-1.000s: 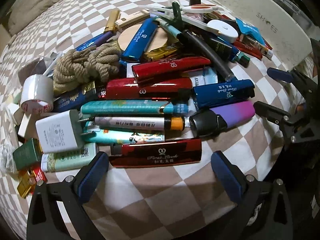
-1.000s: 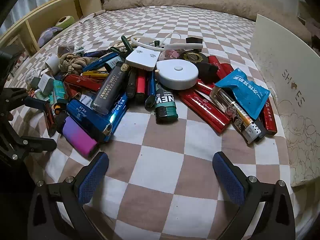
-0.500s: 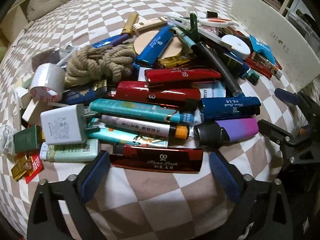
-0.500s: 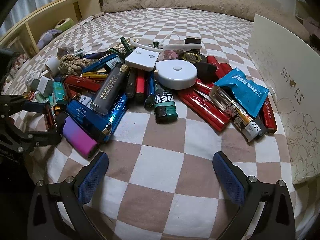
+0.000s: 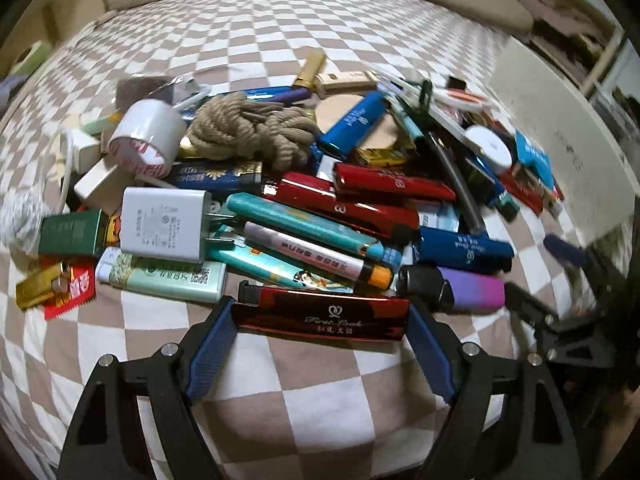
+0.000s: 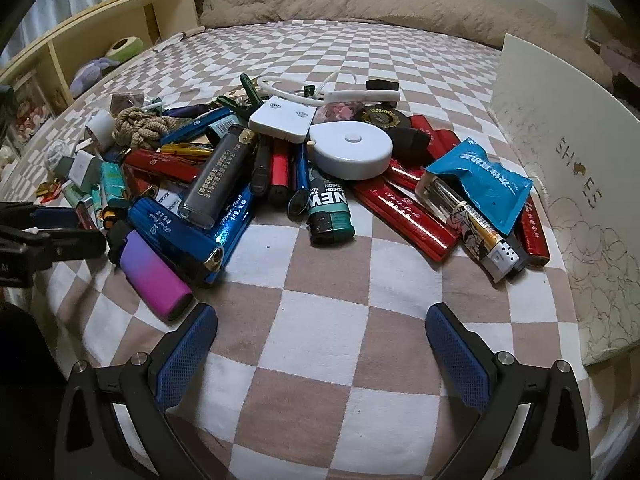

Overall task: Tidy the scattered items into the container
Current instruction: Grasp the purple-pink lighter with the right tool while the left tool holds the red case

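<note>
A heap of lighters, a rope bundle (image 5: 256, 132), a white charger (image 5: 164, 224), a tape roll (image 5: 146, 136) and other small items lies on the checkered bed sheet. My left gripper (image 5: 320, 320) has its jaws closing lengthwise on the nearest red lighter (image 5: 320, 318), and its blue pads (image 5: 212, 340) touch both ends. The lighter still rests on the sheet. My right gripper (image 6: 320, 332) stands open above bare sheet, with a purple lighter (image 6: 154, 276) just off its left finger. The white shoe box (image 6: 560, 152) stands at the right.
A white round tape measure (image 6: 352, 152) and a blue sachet (image 6: 484, 180) lie in the heap near the box. A wooden shelf (image 6: 120, 36) runs along the bed's far left and a beige duvet (image 6: 360, 0) lies at the back. The left gripper (image 6: 52, 232) shows at the left edge.
My left gripper moved in and rolled, and its jaws narrowed until the pads reached the red lighter's ends. The right gripper has not moved.
</note>
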Demonstrator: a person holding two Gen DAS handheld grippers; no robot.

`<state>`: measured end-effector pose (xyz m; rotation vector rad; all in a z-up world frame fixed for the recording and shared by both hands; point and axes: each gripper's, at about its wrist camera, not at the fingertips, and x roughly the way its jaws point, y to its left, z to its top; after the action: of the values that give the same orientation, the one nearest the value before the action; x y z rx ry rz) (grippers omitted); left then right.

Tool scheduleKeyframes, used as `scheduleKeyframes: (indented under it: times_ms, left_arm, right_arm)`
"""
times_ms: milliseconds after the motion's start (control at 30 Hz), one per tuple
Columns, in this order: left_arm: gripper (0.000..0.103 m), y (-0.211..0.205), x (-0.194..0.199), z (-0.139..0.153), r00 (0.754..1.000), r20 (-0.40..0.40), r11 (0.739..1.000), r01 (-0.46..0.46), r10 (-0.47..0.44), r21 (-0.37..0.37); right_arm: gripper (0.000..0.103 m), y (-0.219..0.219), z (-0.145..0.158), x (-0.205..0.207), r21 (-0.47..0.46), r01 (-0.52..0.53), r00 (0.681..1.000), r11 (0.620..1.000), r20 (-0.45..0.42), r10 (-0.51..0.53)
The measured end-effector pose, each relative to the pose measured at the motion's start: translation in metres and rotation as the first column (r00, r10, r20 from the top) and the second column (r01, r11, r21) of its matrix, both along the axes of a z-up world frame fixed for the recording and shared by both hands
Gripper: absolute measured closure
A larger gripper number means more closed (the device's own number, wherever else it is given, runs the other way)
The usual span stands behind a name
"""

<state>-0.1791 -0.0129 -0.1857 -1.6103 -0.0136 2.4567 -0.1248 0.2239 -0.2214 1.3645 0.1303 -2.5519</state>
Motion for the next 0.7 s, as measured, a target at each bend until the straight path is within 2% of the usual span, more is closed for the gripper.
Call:
scheduleKeyframes:
  times_ms: [233, 467, 600, 700]
  left_arm:
    - [0.02, -0.016, 0.013, 0.007, 0.998, -0.024, 0.998, -0.058, 0.058, 0.019]
    - [0.02, -0.024, 0.002, 0.006, 0.993, -0.033, 0.992, -0.112, 0.114, 0.061]
    - [0.02, -0.017, -0.003, 0.003, 0.994, -0.046, 0.995, -0.099, 0.1, 0.016]
    - [0.02, -0.005, -0.001, -0.001, 0.997, -0.056, 0.996, -0.063, 0.059, -0.07]
  right_arm:
    - [0.0, -0.002, -0.001, 0.005, 0.008, 0.023, 0.999, 1.0, -0.023, -0.023]
    - [0.0, -0.001, -0.001, 0.005, 0.008, 0.023, 0.999, 1.0, -0.024, -0.023]
    - [0.0, -0.001, 0.0, 0.005, 0.005, 0.023, 0.999, 1.0, -0.024, -0.023]
    - [0.0, 0.0, 0.002, 0.006, 0.0, 0.028, 0.999, 1.0, -0.031, -0.028]
